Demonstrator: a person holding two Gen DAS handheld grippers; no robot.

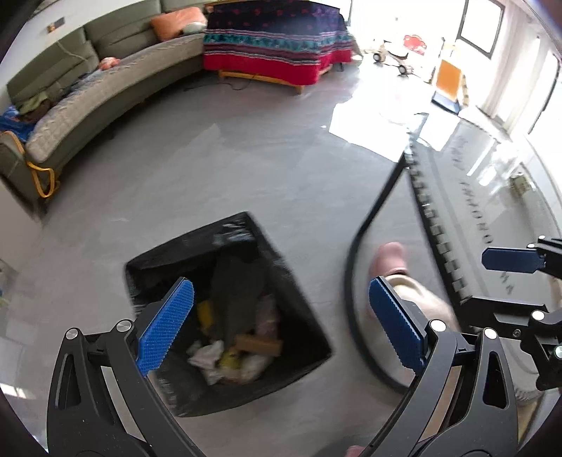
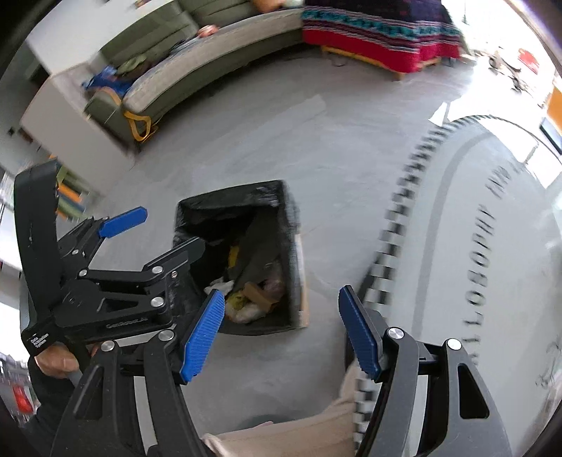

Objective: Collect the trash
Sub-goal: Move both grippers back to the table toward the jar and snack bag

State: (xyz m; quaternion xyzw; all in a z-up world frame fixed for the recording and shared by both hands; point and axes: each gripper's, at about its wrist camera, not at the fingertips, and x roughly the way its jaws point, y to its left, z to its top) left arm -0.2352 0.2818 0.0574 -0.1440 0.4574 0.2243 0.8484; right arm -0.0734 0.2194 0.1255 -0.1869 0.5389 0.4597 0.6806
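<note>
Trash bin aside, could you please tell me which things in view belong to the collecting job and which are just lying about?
Job:
- black-lined bin
- trash in it
- left gripper, open, empty
- right gripper, open, empty

Lying about:
- green sofa
- orange cushion
- patterned blanket
- table edge

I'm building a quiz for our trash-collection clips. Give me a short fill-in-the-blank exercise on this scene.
1. The bin on the floor is lined with a ____ plastic bag.
2. The pads on the fingers of both grippers are ____ in colour.
3. The left gripper and the right gripper both have ____ between their jaws.
4. The red-edged patterned blanket lies next to the ____.

Missing words: black; blue; nothing; sofa
</note>
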